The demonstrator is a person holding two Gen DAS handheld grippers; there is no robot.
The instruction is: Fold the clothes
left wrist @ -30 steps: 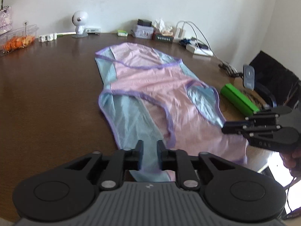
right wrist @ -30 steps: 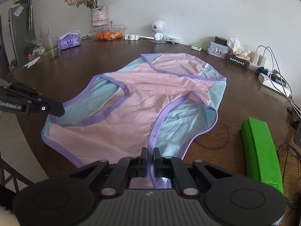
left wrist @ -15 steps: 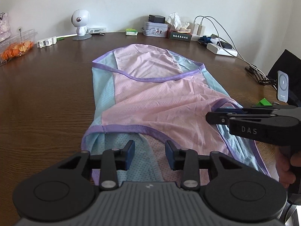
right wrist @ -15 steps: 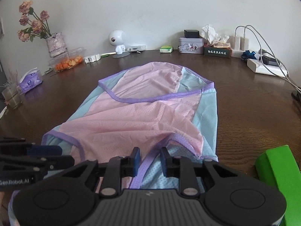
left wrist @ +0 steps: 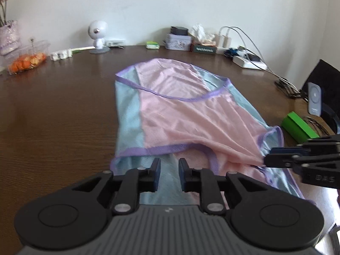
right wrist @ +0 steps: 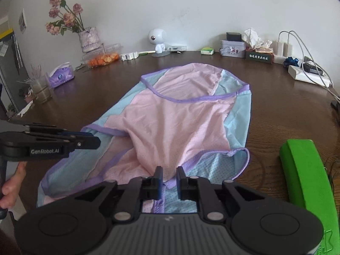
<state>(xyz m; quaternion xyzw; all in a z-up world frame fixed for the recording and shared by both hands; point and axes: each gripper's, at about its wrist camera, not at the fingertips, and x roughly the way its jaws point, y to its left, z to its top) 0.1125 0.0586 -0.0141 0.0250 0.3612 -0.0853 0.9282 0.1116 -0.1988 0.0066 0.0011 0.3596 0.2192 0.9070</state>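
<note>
A pink and light-blue garment (left wrist: 191, 116) with purple trim lies lengthwise on the brown table (left wrist: 53, 116). Its near pink layer is bunched into a fold. My left gripper (left wrist: 169, 163) hovers over the near blue hem. Its jaws are closing, with cloth showing in the gap and the pads clear of it. My right gripper (right wrist: 169, 171) is at the near edge of the garment (right wrist: 174, 123). Its jaws are opening, and the purple hem lies loose between them. Each gripper shows in the other's view: the left gripper (right wrist: 95, 142) and the right gripper (left wrist: 267, 159).
A green box (right wrist: 306, 174) lies right of the garment. A power strip with cables (right wrist: 308, 74), tins, a white round-headed figure (right wrist: 157, 40), a plastic food box (right wrist: 102, 57), a tissue pack (right wrist: 60, 76) and a flower vase line the far edge. A hand (right wrist: 10, 187) holds the left gripper.
Both views have swung to look along the garment. The right jaws, shut on the hem a second ago, have parted. The left jaws widened, then narrowed. The pink layer now lies bunched.
</note>
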